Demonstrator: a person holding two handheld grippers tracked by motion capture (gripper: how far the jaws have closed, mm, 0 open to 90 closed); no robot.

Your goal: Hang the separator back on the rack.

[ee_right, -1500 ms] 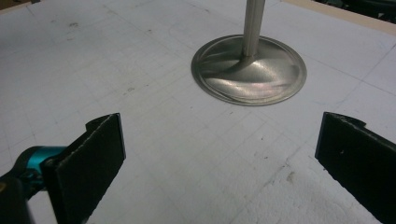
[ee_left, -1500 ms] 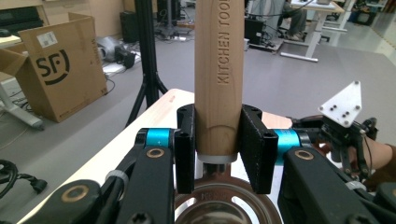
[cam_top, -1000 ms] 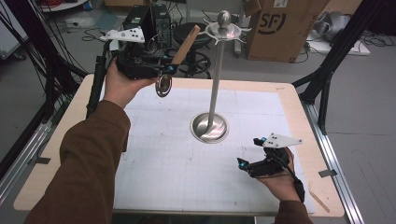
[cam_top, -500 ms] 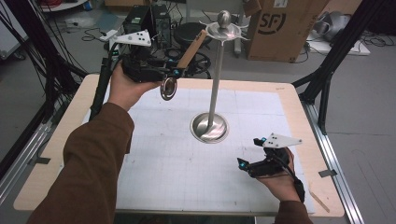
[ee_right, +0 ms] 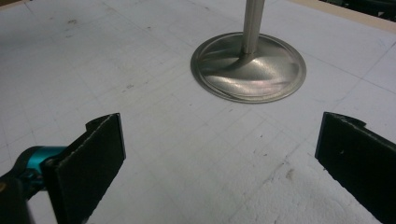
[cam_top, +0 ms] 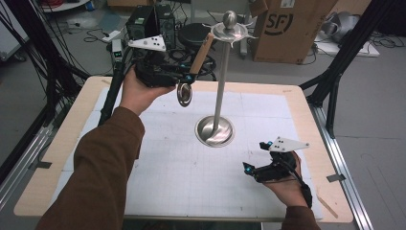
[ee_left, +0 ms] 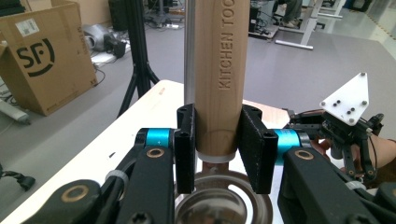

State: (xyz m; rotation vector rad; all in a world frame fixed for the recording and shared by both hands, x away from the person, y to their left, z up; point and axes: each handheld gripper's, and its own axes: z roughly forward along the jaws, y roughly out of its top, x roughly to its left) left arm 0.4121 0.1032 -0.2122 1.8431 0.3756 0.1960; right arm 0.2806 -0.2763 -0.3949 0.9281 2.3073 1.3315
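My left gripper (cam_top: 187, 79) is up off the tabletop (cam_top: 297, 103), its fingers (ee_left: 185, 140) clenched on the wooden handle (ee_left: 218, 70) of a kitchen tool. In the left gripper view the two black pads press that handle from both sides, just above its pale collar, and the letters "KITCHEN TOO" run up the wood. In the high view the tool's round metal head (cam_top: 184, 94) hangs below my grip, while the handle slants up toward one o'clock, its top end close to the disc at the top of the metal stand (cam_top: 223, 72); I cannot tell whether they touch. The stand rises upright from its round base (cam_top: 215, 131) in the middle of the white gridded mat. My right gripper (cam_top: 253, 168) sits low near the tabletop at about four o'clock from that base, well apart from it. Its fingers (ee_right: 88, 163) are released, spread wide with bare mat between them and the base ahead at twelve o'clock.
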